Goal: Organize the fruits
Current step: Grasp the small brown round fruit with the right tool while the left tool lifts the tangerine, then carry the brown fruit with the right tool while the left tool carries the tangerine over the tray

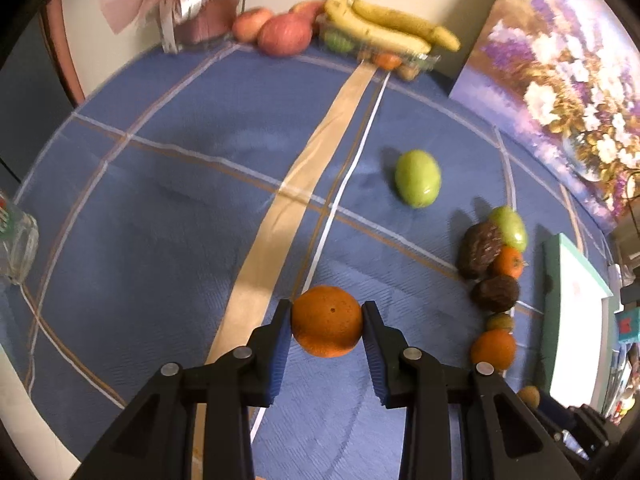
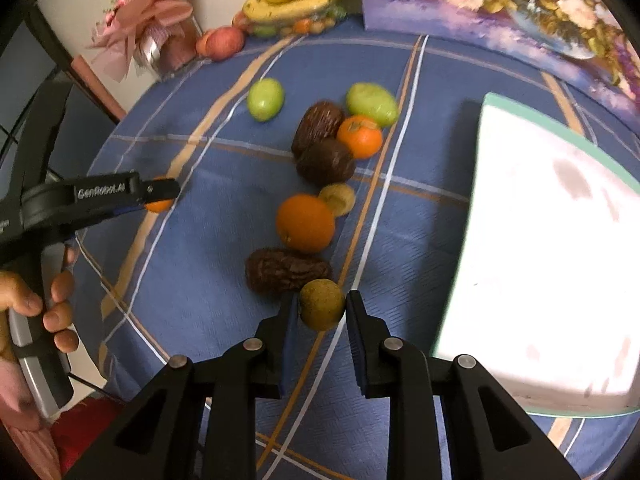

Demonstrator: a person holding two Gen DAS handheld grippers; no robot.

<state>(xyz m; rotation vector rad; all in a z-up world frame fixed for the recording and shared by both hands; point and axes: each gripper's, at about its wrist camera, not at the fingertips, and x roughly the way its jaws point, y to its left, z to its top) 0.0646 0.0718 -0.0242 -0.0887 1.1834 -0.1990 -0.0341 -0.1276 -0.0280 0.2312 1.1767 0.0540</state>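
Observation:
My left gripper [image 1: 326, 316] is shut on an orange [image 1: 327, 321], just above the blue checked tablecloth [image 1: 160, 200]. From the right wrist view that same left gripper [image 2: 160, 194] shows at the left with the orange [image 2: 158, 205] in its tips, a hand on its handle. My right gripper [image 2: 322, 308] is shut on a small olive-brown round fruit [image 2: 322, 304]. Loose fruit lies ahead of it: an orange [image 2: 305, 223], a small tangerine [image 2: 360, 137], three dark wrinkled fruits [image 2: 286, 270], two green fruits [image 2: 265, 99] and a small tan fruit [image 2: 338, 199].
A white tray with a green rim [image 2: 552, 256] lies at the right of the table. At the far edge stand bananas [image 2: 294, 0] over a clear box, red apples [image 2: 226, 42] and a pink bouquet [image 2: 148, 36]. A flower painting [image 1: 560, 80] leans at the back right. A glass jar [image 1: 16, 240] sits at the left.

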